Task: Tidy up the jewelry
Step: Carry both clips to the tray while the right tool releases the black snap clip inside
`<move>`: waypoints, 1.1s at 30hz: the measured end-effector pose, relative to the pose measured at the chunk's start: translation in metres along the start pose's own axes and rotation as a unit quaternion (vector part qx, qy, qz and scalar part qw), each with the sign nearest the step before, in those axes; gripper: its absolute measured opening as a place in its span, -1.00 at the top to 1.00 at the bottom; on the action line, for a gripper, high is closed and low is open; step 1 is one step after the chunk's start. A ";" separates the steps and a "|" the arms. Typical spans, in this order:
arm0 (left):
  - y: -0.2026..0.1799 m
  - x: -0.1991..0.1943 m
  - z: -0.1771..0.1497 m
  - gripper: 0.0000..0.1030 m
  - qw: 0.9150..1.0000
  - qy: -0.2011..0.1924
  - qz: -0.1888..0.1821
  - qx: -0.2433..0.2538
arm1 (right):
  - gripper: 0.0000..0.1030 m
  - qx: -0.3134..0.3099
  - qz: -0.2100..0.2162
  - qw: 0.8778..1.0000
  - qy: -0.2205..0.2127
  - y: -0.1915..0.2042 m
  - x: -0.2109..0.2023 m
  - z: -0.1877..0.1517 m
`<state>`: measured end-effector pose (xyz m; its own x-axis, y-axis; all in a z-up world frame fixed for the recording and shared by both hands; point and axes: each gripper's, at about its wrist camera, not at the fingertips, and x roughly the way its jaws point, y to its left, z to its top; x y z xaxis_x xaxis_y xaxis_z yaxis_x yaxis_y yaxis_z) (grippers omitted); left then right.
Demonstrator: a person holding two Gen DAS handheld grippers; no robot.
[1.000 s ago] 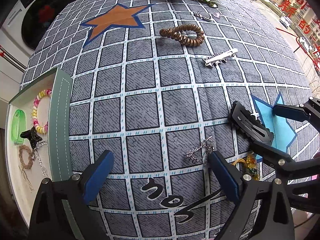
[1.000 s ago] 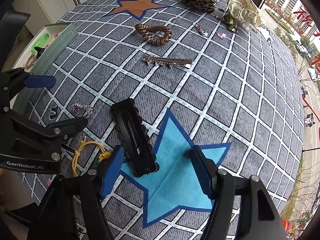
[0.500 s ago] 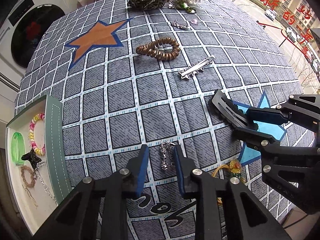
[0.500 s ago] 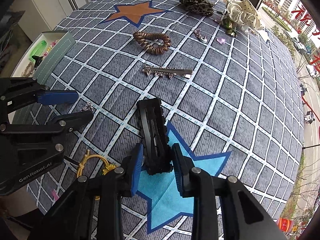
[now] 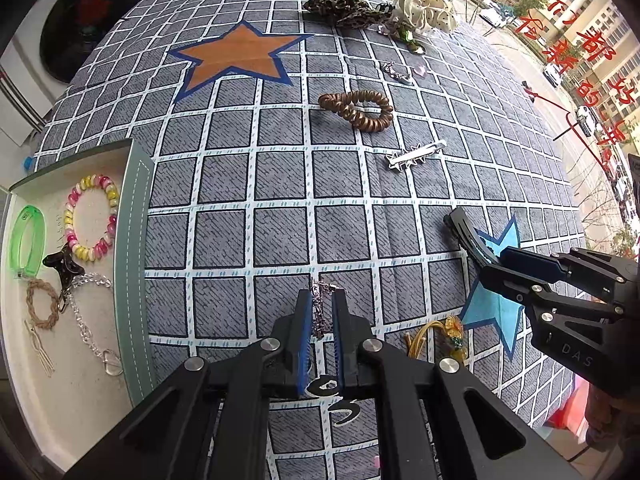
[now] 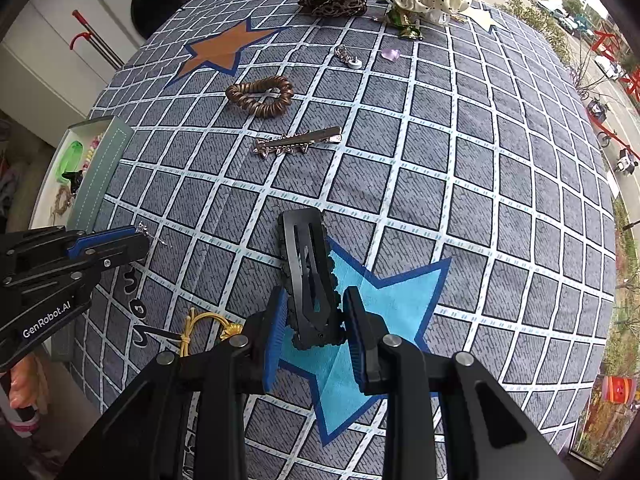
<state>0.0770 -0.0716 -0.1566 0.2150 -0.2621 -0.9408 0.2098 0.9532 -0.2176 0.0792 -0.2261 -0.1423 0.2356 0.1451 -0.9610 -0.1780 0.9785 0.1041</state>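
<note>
Two grippers working, left gripper (image 5: 321,312) pinching a silver chain (image 5: 320,314), right gripper (image 6: 314,320) clamping a black hair clip (image 6: 310,272) between its pads.

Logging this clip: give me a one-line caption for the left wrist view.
Left gripper shut on a small silver chain; right gripper grips a black scalloped hair clip beside it.

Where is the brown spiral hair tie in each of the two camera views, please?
Left wrist view: brown spiral hair tie, upper centre, right of the orange star.
Right wrist view: upper left of centre, below the same star.
Shared landmark: the silver spiked hair clip just nearer the camera.
</note>
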 end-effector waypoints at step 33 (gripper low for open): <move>0.152 -0.101 -0.068 0.68 0.985 -0.073 0.054 -0.149 | 0.40 -0.100 0.075 0.991 -0.040 0.158 -0.038 0.028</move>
<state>0.0225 0.1097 -0.1121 0.3601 -0.1546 -0.9200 -0.1055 0.9731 -0.2048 0.0689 -0.0733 -0.0822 0.2664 0.3055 -0.9142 -0.4006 0.8977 0.1833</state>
